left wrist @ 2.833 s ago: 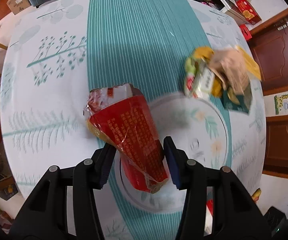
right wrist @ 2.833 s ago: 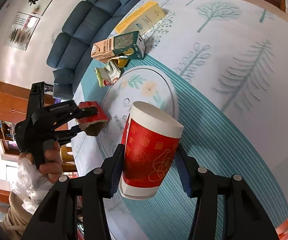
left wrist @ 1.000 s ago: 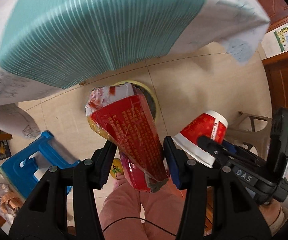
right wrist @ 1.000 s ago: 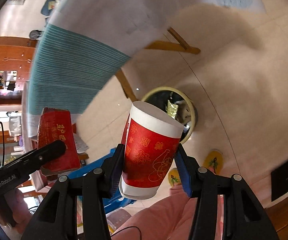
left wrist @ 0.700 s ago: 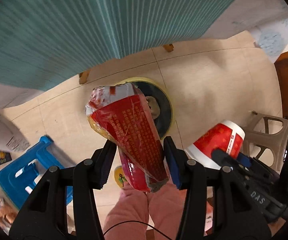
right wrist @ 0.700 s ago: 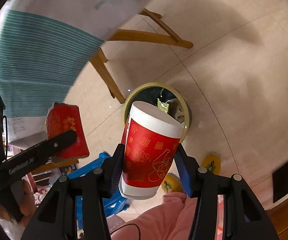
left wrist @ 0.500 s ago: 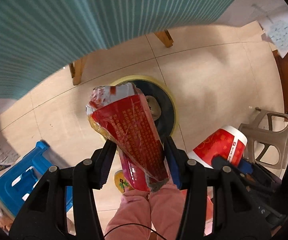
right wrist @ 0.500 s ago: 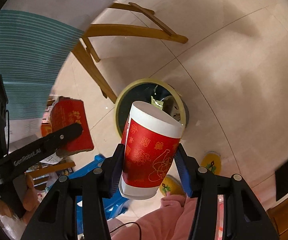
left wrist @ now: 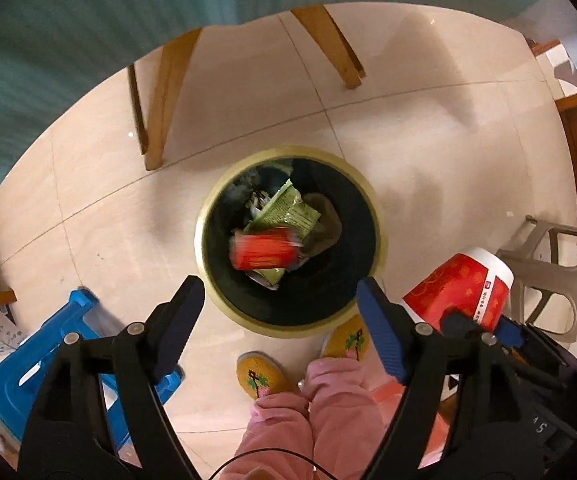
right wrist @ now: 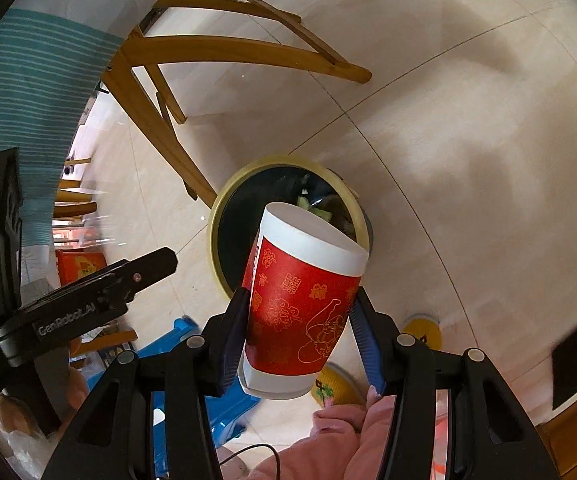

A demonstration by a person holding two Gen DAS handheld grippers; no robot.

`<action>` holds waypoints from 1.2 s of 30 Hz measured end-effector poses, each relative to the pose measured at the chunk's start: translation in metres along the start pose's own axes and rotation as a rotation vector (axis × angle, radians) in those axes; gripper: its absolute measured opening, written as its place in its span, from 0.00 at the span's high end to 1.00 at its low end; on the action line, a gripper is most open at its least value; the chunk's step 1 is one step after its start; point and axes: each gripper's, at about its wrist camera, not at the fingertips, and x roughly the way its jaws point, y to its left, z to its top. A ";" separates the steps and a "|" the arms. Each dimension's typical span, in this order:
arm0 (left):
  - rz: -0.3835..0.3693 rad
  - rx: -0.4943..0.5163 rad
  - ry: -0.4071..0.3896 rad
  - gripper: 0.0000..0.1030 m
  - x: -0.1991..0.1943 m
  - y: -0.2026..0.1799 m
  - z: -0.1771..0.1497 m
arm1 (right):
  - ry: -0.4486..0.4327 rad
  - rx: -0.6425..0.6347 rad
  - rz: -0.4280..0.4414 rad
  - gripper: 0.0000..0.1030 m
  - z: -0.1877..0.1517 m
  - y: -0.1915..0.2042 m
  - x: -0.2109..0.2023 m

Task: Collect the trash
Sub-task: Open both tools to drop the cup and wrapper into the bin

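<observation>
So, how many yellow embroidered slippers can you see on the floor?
2. One yellow embroidered slipper lies below the round yellow-rimmed trash bin; the other slipper is to its right, partly behind the left gripper. None seems hidden.

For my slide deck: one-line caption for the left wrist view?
Left gripper open above the bin, red wrapper inside; right gripper grips the red cup.

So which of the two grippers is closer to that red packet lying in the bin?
Left. The left gripper hangs open directly above the bin, with the red packet straight below it. The right gripper, shut on the paper cup, sits off to the side.
</observation>
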 end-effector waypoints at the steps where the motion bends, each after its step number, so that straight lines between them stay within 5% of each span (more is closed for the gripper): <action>1: 0.005 -0.011 -0.009 0.26 -0.001 0.004 0.000 | 0.002 -0.006 -0.001 0.52 0.001 0.003 0.002; 10: 0.065 -0.119 -0.092 0.26 -0.020 0.051 -0.024 | 0.023 -0.092 0.005 0.50 0.019 0.043 0.032; 18: 0.087 -0.218 -0.109 0.26 -0.028 0.089 -0.037 | 0.046 -0.145 0.008 0.29 0.034 0.077 0.053; 21: 0.088 -0.232 -0.129 0.26 -0.033 0.093 -0.037 | 0.019 -0.164 0.005 0.19 0.037 0.086 0.051; 36: 0.080 -0.202 -0.187 0.26 -0.072 0.075 -0.037 | -0.084 -0.165 0.000 0.15 0.028 0.091 -0.002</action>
